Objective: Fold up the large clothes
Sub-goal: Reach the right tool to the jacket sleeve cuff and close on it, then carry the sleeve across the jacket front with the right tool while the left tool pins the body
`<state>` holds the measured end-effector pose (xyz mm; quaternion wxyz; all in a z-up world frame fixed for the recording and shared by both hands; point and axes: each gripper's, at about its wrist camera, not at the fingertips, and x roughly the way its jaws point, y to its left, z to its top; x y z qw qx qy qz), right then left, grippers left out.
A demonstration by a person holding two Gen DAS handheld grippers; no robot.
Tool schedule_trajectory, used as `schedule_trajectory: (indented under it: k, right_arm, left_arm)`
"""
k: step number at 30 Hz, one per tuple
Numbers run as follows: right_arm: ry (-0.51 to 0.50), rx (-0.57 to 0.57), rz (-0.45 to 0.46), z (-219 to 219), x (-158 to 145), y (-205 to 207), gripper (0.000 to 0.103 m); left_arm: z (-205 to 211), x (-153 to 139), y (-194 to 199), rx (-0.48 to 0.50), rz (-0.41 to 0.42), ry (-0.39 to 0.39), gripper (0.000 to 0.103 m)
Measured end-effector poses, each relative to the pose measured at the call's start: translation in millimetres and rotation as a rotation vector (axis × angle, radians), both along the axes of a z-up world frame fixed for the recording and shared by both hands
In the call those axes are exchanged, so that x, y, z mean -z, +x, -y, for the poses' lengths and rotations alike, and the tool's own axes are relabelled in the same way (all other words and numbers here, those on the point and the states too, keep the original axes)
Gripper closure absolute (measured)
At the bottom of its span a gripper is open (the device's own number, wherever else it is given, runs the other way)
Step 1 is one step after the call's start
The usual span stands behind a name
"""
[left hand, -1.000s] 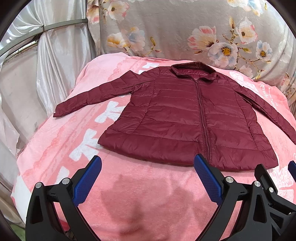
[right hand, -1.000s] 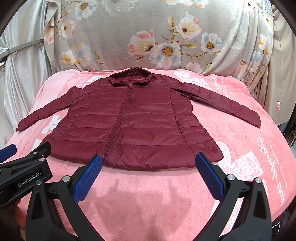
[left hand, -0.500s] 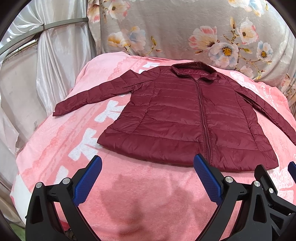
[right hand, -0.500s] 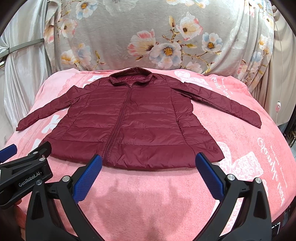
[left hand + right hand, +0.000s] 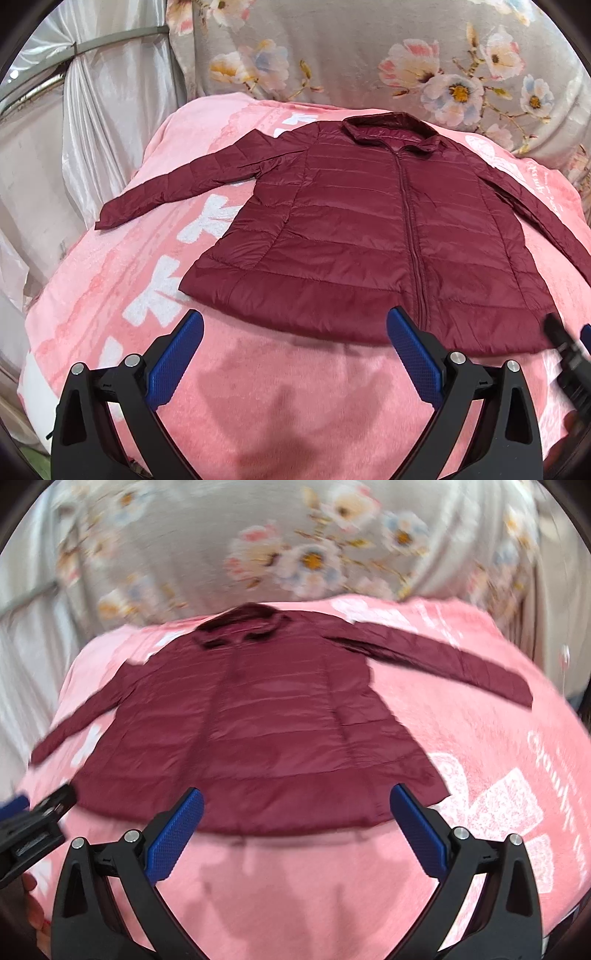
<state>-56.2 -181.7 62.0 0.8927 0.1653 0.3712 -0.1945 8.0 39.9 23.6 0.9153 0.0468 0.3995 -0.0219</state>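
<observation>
In the left wrist view, the left gripper [image 5: 293, 336] hangs with its blue-padded fingers [image 5: 173, 363] wide apart, holding nothing, just short of the hem of the maroon jacket [image 5: 354, 236]. The jacket lies flat, zipped, sleeves spread, on the pink blanket [image 5: 110, 280], filling the centre of the frame. It sits slightly larger and lower than half a second ago, and the other tool at the right edge has shifted.

The right wrist view is now blurred, unlike before. The right gripper [image 5: 295, 812] is also spread apart and empty, its tips overlapping the jacket [image 5: 273, 723] hem at lower centre, closer than earlier. The floral cloth [image 5: 295, 546] fills the top.
</observation>
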Motion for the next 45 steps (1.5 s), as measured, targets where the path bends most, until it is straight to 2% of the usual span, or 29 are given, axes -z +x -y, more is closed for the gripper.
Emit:
schedule_trajectory:
  k: [4,15,20,25,28,30,34,37,39,42,45]
  right_arm:
    - [0.075,0.122,0.007,74,12,0,0.005]
    - [0.132,0.446,0.083,252,43,-8,0.005]
    - [0.155,0.553,0.110,310,61,-8,0.005]
    - [0.244,0.653,0.181,357,80,-17,0.005]
    - [0.260,0.702,0.188,378,92,-17,0.009]
    - [0.278,0.725,0.184,388,100,-15,0.021]
    - [0.283,0.765,0.219,401,108,-16,0.033]
    - [0.292,0.773,0.234,408,111,-13,0.053]
    - [0.322,0.757,0.252,413,113,-8,0.079]
    - [0.315,0.724,0.260,413,109,5,0.093]
    - [0.248,0.673,0.278,405,90,24,0.096]
  left_arm:
    - [0,5,18,-0.014,-0.002,-0.009,0.006]
    - [27,24,67,0.034,-0.026,0.040,0.006]
    - [41,31,84,0.051,-0.001,0.068,0.006]
    - [49,34,105,0.035,0.029,0.090,0.005]
    - [52,36,117,0.025,0.025,0.087,0.005]
    - [53,37,122,0.025,0.024,0.082,0.005]
    - [54,39,131,0.035,0.019,0.065,0.005]
    - [54,42,135,0.045,0.002,0.053,0.005]
    - [54,45,139,0.044,-0.015,0.052,0.005]
    - [54,51,145,0.038,-0.047,0.047,0.005]
    - [51,55,148,0.027,-0.063,0.048,0.005]
